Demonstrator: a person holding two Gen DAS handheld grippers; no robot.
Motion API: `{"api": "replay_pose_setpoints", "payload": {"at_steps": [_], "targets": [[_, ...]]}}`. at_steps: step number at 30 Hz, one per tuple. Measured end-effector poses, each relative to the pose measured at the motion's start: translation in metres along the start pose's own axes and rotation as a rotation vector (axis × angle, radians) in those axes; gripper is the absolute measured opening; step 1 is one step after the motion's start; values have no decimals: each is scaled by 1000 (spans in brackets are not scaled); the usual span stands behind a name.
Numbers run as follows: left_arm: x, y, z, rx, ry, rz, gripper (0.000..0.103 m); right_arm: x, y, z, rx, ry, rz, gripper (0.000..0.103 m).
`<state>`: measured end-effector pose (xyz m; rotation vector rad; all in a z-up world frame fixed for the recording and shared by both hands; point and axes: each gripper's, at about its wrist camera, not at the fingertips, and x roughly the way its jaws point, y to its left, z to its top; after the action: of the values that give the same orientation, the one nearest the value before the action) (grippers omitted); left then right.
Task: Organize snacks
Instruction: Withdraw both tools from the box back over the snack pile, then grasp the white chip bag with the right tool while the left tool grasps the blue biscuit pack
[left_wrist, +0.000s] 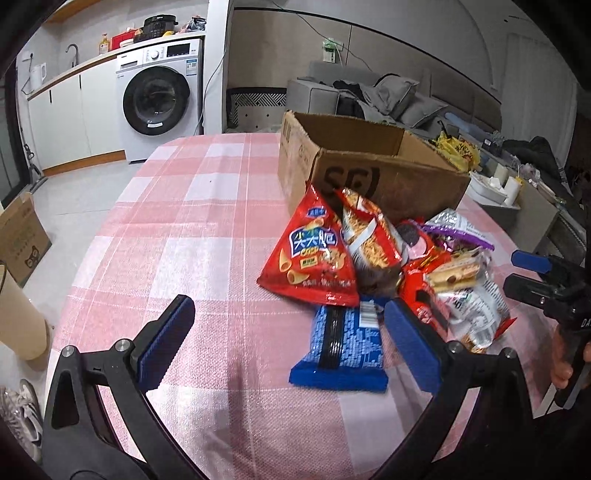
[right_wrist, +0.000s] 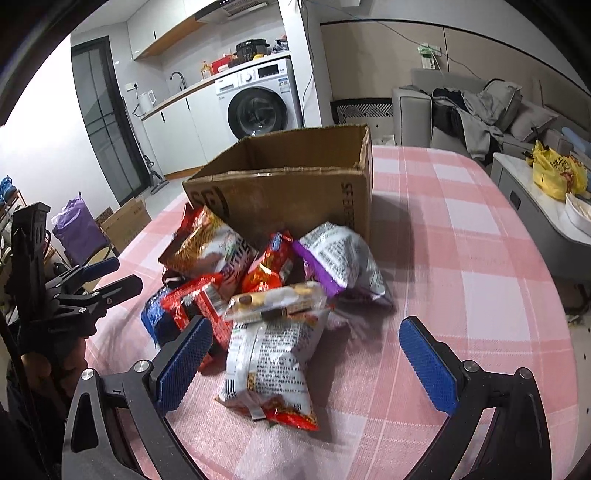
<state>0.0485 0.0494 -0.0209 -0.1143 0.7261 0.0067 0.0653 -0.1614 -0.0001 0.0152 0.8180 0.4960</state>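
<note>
Open left claw (left_wrist: 288, 328) hovers over blue packet (left_wrist: 341, 343) beside cardboard box (left_wrist: 369, 162).

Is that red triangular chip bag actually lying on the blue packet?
Touching. In the left wrist view, the red chip bag's bottom edge overlaps the top end of the blue packet, with no tablecloth showing between them.

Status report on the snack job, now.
Left gripper open, empty, over blue packet. Right gripper open, empty, over white bag. Snacks piled against cardboard box, none seen inside. Nothing blocking.
</note>
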Motion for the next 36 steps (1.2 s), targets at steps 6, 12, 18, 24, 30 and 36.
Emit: {"api": "replay_pose_setpoints", "payload": {"at_steps": [6,12,18,24,30,36], "targets": [[10,-1,-7,17,36,11,102,9,2,-6,-4,33,6,103],[18,-6,-13,48,79,-1,102,19,7,-12,-15,67,5,103],[30,-14,-18,84,127,-22,102,27,6,-16,-9,97,10,103],[44,-21,-16,102,169,-18,102,39,2,-18,12,142,15,103],[57,-26,-14,120,200,-27,85,50,6,-17,-10,150,19,100],[56,-36,-16,151,190,-78,48,56,10,-18,-30,160,44,78]]}}
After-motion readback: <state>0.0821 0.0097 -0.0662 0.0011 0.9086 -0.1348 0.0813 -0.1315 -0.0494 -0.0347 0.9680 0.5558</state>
